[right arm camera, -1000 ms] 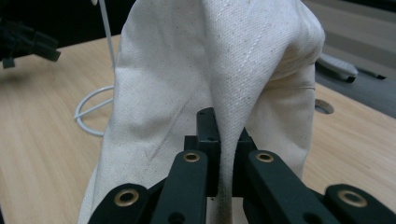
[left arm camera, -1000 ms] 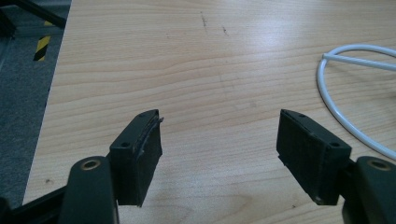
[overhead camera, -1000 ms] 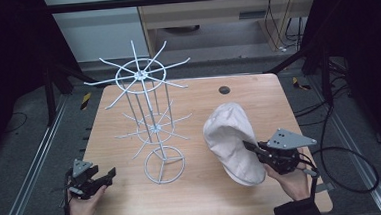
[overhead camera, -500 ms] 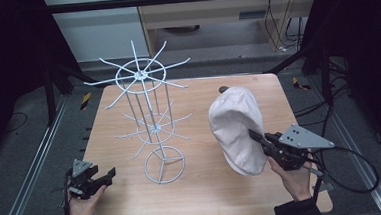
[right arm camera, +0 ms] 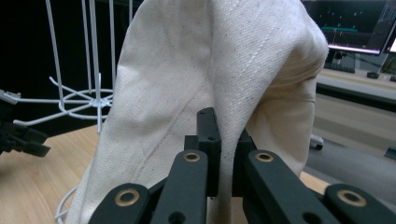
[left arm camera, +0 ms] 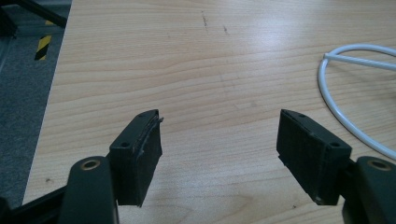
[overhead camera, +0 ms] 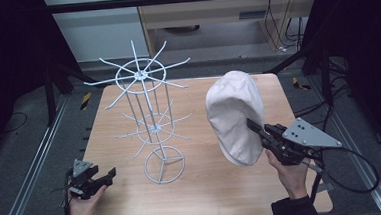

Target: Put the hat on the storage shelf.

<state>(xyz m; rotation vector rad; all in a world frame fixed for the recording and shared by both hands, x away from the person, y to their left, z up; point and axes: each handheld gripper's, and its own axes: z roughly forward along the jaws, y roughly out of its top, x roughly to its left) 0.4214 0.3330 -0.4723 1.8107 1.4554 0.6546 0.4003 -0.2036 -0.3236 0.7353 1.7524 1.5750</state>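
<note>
A cream cloth cap [overhead camera: 235, 116] hangs in the air over the right half of the table, with my right gripper [overhead camera: 258, 127] shut on its edge. In the right gripper view the cap [right arm camera: 210, 70] rises in front of the camera and the two black jaws of that gripper [right arm camera: 223, 140] pinch its fabric. A white wire rack [overhead camera: 146, 115] with two tiers of spokes stands left of the cap on a ring base [overhead camera: 164, 164]. My left gripper [overhead camera: 105, 177] rests at the table's front left corner, open, with bare wood between the jaws of the gripper [left arm camera: 217, 144].
The wooden table [overhead camera: 204, 197] has bare wood in front of the rack and cap. Part of the rack's white ring base [left arm camera: 345, 93] lies right of the left jaws. Dark floor and metal rails surround the table; a cable [overhead camera: 355, 177] trails from the right gripper.
The right gripper has lifted the cap off the table and carried it up and slightly back. The left gripper has stayed put.
</note>
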